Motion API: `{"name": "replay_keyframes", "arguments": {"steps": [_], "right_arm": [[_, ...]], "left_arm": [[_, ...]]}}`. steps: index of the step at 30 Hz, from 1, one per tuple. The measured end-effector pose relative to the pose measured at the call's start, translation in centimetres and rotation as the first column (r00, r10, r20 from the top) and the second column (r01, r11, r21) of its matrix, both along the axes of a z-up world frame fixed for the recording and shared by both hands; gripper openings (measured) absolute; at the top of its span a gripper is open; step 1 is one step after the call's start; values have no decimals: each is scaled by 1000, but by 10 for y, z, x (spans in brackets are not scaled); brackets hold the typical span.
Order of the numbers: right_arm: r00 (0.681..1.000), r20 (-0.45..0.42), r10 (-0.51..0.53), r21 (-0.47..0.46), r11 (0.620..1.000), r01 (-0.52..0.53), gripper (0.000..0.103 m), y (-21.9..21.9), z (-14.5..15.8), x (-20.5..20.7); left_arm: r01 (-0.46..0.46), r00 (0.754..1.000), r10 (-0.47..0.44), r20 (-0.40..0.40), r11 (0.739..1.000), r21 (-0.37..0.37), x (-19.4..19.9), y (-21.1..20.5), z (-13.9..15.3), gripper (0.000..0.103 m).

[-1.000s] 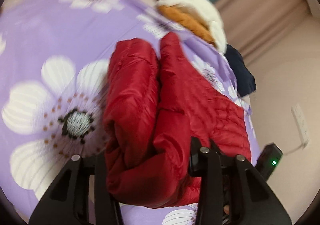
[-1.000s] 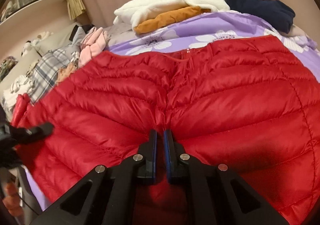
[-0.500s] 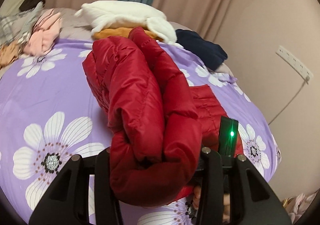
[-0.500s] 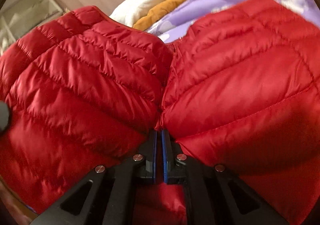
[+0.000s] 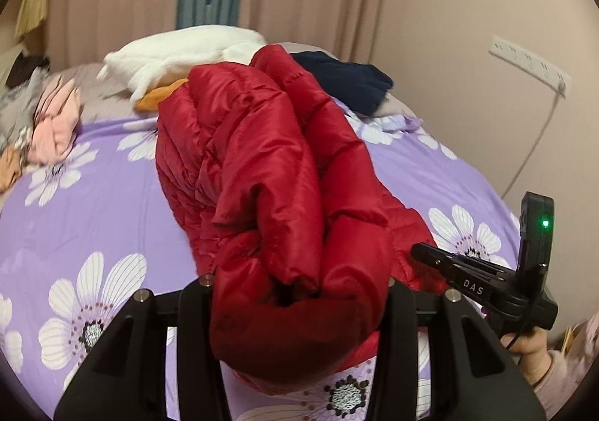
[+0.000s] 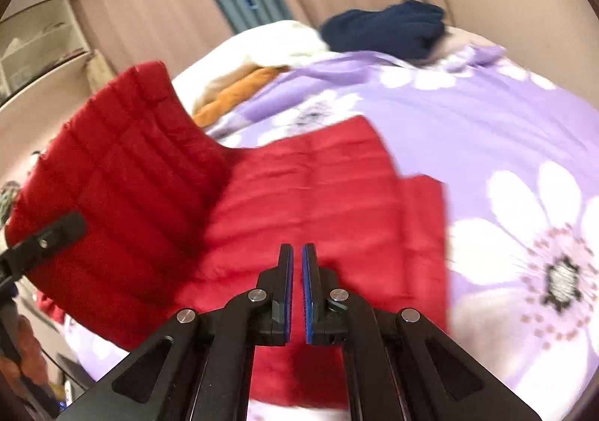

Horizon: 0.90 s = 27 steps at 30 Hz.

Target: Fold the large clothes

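Right gripper (image 6: 296, 293) lets go within the last half second: before, its pads were pinched on the centre seam of the red down jacket (image 5: 277, 196); now the fingers sit nearly together with a thin gap, nothing between them, hovering just above the flat part of the jacket. Right wrist view is motion-blurred, so read that as a retreat in progress (judgement, not certain).

Left gripper (image 5: 299, 293) keeps its grab: fingers spread wide and clamped on a thick bunched roll of the jacket, which fills the whole opening. That bundle has come up and over versus a second ago, when it lay lower on the bed.

Meaning for the task: looks like one half is being carried across by the left alone, right side is done anchoring. Fold is mid-way, not laid down yet.

Jacket state:
- glossy red, quilted in horizontal channels, puffy, springs back
- one panel flat on the purple floral bedsheet (image 6: 468, 129), edges fairly square
- other panel lifted, standing up at left of the right wrist view, the left gripper's tip dark against it
- bunched end in the left grip is creased, not aligned

Other clothes (white, orange, navy, pink) are piled at the far edge, well apart.
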State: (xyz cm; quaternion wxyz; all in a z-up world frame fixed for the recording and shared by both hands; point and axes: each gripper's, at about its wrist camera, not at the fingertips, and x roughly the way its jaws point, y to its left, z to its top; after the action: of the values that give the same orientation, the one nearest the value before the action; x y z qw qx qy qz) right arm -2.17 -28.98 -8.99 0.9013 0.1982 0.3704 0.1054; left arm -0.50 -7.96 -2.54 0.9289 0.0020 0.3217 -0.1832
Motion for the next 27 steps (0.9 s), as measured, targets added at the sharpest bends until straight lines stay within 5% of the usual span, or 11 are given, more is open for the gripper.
{"name": "replay_keyframes", "arguments": {"steps": [6,11,14,17,20,22,27], "right_arm": [[996,-88,1,87,996,6,3,-6,-41,4],[992,-123,17,309,951,22,1,-30,-64,10],[990,-134,43,435,900,19,1,-45,-71,8],[991,-132,20,585,809,62,2,-70,-78,-1],[995,-98,-4,678,731,70,31,-82,-79,-11],[998,-68,13,736,676,41,63,-83,-75,-13],[997,1,72,748,662,-48,66,-67,-47,10]], "left_arm": [[100,994,-103,24,990,99,-5,-44,-5,43],[185,982,-186,-10,965,188,-2,-77,-28,47],[250,968,-240,-70,941,227,5,-90,-50,55],[284,959,-269,-94,925,252,7,-94,-64,59],[304,952,-285,-111,924,232,8,-91,-67,64],[312,949,-292,-117,923,225,7,-91,-67,67],[319,947,-299,-117,915,247,-1,-96,-69,69]]}}
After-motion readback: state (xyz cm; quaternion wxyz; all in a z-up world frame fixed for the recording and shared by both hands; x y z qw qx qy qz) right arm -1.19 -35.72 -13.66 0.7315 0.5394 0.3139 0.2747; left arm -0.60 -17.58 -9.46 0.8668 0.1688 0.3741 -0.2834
